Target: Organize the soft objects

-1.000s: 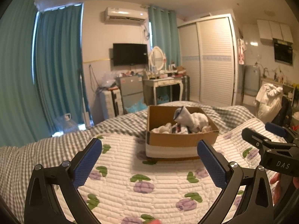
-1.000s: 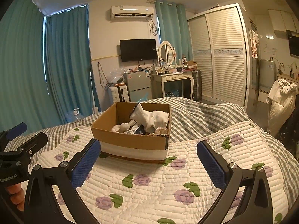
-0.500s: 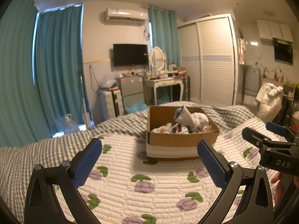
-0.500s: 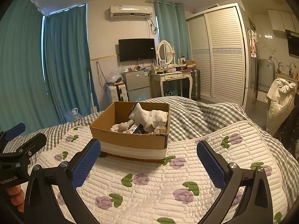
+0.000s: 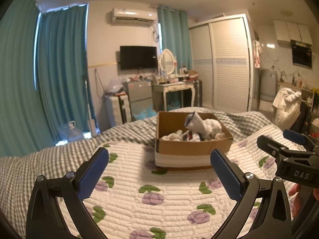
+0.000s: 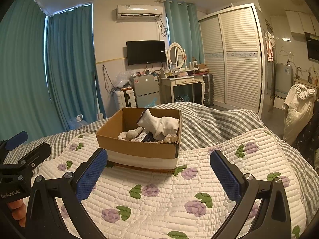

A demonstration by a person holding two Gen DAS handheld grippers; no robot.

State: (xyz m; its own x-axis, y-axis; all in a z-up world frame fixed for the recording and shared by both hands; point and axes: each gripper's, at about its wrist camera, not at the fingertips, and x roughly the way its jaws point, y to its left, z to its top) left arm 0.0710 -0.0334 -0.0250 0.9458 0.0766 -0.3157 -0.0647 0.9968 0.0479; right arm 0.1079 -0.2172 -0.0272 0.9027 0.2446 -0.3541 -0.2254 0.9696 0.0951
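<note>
A brown cardboard box (image 5: 191,149) with a white band stands on the quilted bed ahead, and shows in the right wrist view (image 6: 139,149) too. White socks (image 5: 203,125) and other small soft items fill it; the socks also show in the right wrist view (image 6: 159,124). My left gripper (image 5: 159,175) is open and empty, above the quilt short of the box. My right gripper (image 6: 158,176) is open and empty, also short of the box. Each gripper appears at the edge of the other's view.
A white quilt with purple flowers (image 6: 159,199) covers a grey checked blanket (image 6: 209,123). Beyond the bed are teal curtains (image 5: 59,69), a dressing table (image 6: 183,83), a small fridge (image 6: 145,91) and a white wardrobe (image 6: 235,59).
Both views sit slightly farther back from the box than a second ago. Both grippers stay open and empty.
</note>
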